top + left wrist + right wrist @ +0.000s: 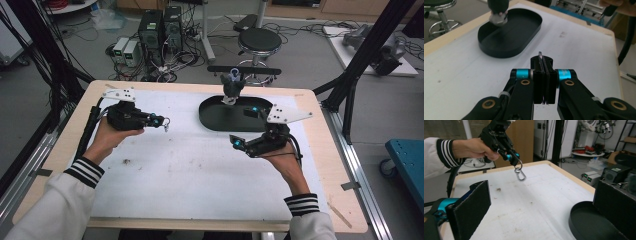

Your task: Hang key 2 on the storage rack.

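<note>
Left gripper (161, 120) hangs above the white, stained table mat (190, 175), jaws pinched tight on a small silver metal ring and carabiner clip (520, 173) dangling free. Mid-table sits a shallow black oval tray (220, 120). Right gripper (247, 127) hovers beside it, jaws spread wide.

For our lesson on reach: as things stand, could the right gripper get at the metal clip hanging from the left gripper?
Probably yes. The right gripper, jaws open, faces the metal clip, which dangles above the table from the left gripper. Bare table lies between them; the black tray sits off to the side.
</note>
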